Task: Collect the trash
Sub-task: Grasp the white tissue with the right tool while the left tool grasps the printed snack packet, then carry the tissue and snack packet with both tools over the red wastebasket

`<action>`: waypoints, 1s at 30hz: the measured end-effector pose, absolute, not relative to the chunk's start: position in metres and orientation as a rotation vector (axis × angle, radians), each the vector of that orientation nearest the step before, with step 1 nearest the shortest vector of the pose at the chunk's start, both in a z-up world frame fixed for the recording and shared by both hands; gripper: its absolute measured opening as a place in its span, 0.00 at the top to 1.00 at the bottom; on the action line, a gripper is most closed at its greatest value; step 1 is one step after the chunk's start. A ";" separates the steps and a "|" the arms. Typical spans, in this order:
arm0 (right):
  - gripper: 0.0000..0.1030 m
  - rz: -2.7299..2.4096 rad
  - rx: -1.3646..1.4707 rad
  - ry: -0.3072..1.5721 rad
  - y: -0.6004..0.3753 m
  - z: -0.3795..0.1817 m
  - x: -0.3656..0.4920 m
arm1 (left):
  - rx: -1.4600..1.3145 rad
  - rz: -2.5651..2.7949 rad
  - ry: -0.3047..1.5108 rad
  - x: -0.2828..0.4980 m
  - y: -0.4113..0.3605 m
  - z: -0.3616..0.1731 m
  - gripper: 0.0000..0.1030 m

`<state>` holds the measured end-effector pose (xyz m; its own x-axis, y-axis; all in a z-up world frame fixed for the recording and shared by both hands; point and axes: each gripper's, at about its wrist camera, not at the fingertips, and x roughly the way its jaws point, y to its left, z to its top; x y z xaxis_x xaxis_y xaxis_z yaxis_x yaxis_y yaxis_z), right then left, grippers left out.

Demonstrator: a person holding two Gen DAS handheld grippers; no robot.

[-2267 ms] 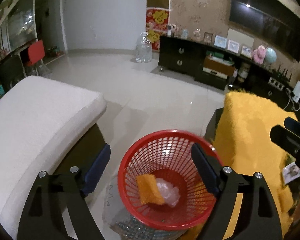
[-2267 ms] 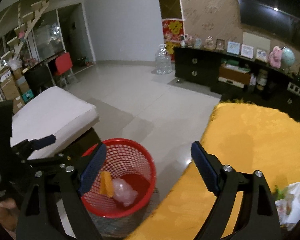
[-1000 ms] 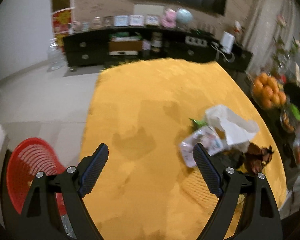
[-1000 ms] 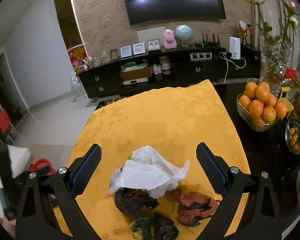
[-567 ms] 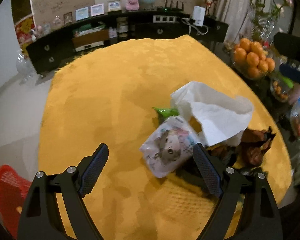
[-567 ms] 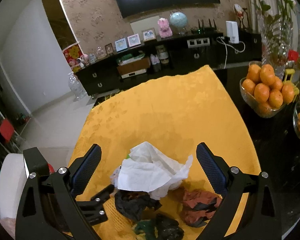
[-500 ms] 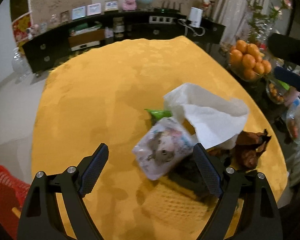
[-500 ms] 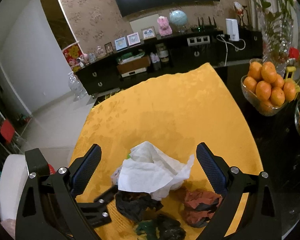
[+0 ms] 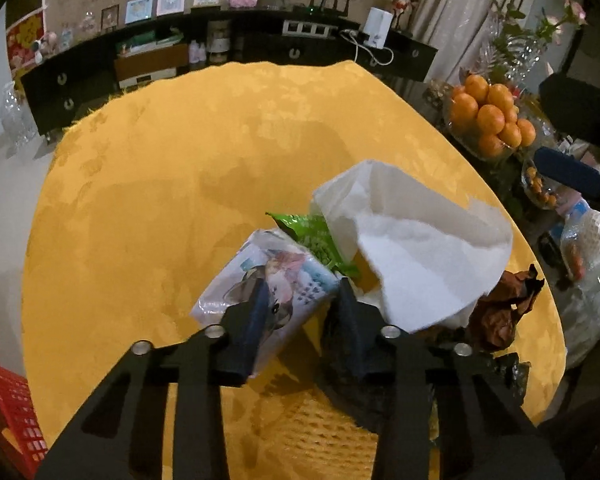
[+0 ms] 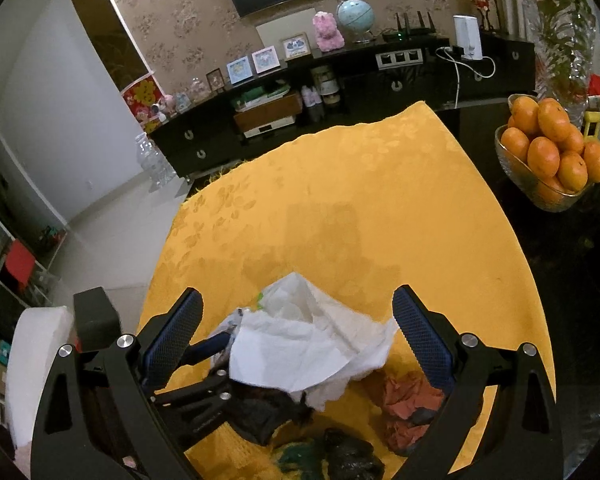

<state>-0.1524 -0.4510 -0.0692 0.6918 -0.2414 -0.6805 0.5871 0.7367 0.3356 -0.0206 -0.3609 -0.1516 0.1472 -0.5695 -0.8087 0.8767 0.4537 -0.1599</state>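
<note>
Left claw (image 9: 300,296) just closed, pinching the packet (image 9: 268,280); right claw (image 10: 296,336) spread over the tissue (image 10: 304,348). Lift straight, clear of the wrapper (image 9: 316,236), then to the bin (image 9: 4,412)

A heap of litter lay on the worktop (image 9: 148,168): a printed packet (image 9: 288,276) at its left, a paper sheet (image 9: 420,248) draped to the right, a crumpled wrapper (image 9: 500,312) beyond that. A fruit bowl (image 10: 540,196) stood far right, a basket (image 9: 4,400) below left.
</note>
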 end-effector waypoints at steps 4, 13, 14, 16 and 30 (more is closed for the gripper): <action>0.10 -0.499 0.570 0.655 -0.452 -0.070 -0.152 | 0.356 -1.061 0.947 -0.012 -0.348 -0.145 0.75; 0.10 -0.500 0.525 0.713 -0.455 -0.084 -0.136 | 0.211 -0.973 0.917 0.023 -0.296 -0.113 0.82; 0.10 -0.499 0.498 0.730 -0.454 -0.088 -0.130 | 0.191 -0.964 0.909 0.027 -0.289 -0.107 0.82; 0.10 -0.489 0.468 0.759 -0.452 -0.096 -0.122 | 0.164 -0.952 0.894 0.031 -0.279 -0.097 0.82; 0.82 -0.474 0.499 0.928 -0.463 -0.149 -0.102 | 0.119 -0.899 0.778 0.031 -0.240 -0.051 0.82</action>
<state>-0.1023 -0.4626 -0.1489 0.5145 -0.1683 -0.8408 0.5822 0.7885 0.1984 0.0310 -0.2396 -0.0512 0.3738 -0.6585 -0.6532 0.7407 0.6358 -0.2172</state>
